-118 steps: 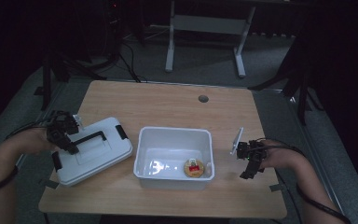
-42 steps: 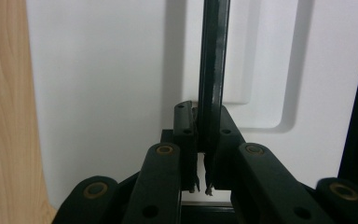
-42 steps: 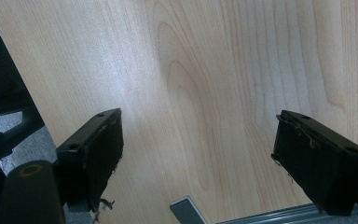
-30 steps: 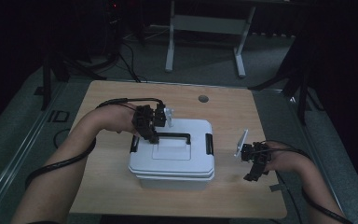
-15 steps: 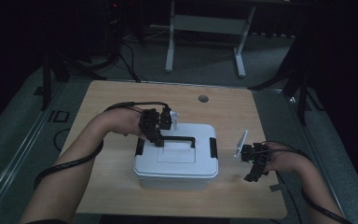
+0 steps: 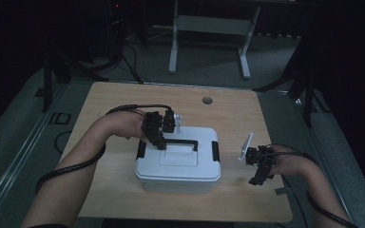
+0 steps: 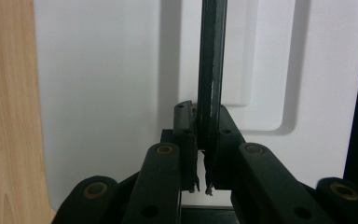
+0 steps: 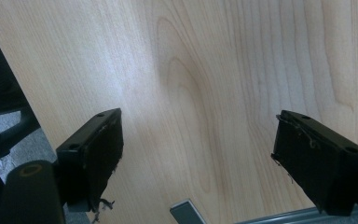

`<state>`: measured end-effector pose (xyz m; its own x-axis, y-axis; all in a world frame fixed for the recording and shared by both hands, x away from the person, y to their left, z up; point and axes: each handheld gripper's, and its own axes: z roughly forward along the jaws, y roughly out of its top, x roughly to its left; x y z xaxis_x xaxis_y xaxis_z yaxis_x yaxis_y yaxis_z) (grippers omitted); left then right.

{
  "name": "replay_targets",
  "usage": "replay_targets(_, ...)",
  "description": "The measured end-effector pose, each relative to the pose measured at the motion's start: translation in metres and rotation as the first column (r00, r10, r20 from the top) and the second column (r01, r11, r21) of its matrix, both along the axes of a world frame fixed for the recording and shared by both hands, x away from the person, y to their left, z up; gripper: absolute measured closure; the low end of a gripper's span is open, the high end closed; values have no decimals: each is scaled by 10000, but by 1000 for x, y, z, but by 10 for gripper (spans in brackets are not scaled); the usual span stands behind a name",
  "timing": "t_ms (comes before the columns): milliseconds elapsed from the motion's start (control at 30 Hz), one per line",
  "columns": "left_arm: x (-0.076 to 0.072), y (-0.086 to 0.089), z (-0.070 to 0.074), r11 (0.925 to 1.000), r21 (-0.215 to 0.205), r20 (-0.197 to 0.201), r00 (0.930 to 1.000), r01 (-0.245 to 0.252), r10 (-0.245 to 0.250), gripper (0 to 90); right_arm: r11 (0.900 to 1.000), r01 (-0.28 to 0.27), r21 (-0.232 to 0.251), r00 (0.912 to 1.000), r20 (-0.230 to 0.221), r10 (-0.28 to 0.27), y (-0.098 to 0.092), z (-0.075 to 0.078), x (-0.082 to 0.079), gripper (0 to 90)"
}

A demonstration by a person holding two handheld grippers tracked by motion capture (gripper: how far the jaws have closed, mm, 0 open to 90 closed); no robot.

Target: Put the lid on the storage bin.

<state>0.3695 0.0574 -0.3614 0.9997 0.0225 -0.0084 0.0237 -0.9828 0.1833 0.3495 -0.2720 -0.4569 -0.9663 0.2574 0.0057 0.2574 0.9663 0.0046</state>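
Dark room all round, with grey floor and a pale metal stand (image 6: 209, 28) well behind a light wooden surface (image 6: 123, 102) with a small round hole (image 6: 207, 100) near its far edge. Near the middle of that surface, toward the near edge, a white rectangular plastic box (image 6: 178, 178), topped by a white plastic lid (image 6: 180, 159) with black side latches (image 6: 215, 150) and a thin black carrying handle (image 6: 183, 141). Lid seated square on the box, handle running across the lid's far half.

Left gripper (image 6: 160, 141) reached in from the left over the lid's far left corner, forearm lying across the surface, black cable (image 6: 71, 166) trailing back along it. Fingers (image 7: 185, 135) clenched on the thin black carrying handle near its left end (clear in the left gripper view: the dark bar pinched upright between the two pads, the white lid with its recessed panel right beneath, a strip of wood at the left edge).

Right gripper (image 6: 261, 172) well apart from the box, just beside its right side, low over bare wood near the right edge. Fingers (image 8: 93, 149) released and spread wide, nothing between them but wood grain. Grey plate (image 6: 245, 146) standing up on top of it, tilted toward the box.
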Motion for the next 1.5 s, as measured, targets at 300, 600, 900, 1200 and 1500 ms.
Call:
replay_targets(300, 0, 1, -4, 10000, 17, -111, 9999, -41, 41, 835, 10000, 4, -14, 10000, -32, -4, 1, -2, 1, 154)
replay_targets(600, 2, -2, -11, 9999, 147, -216, 9998, -5, 8, 834, 10000, -44, 23, 10000, -45, 44, 2, -2, 1, 154)
replay_targets(900, 4, -1, -10, 10000, 99, -262, 9997, 13, -10, 829, 10000, -46, 35, 10000, -70, 46, 2, -4, 1, 154)
replay_targets(1200, 10, 7, -6, 9962, -388, 74, 9969, -784, 787, 464, 10000, -34, 11, 10000, -24, 34, 2, -1, 1, 154)
replay_targets(1500, 10, 21, -2, 9876, -1231, 217, 9947, -972, 1006, 56, 10000, -53, 84, 10000, 17, 53, 3, 1, 2, 154)
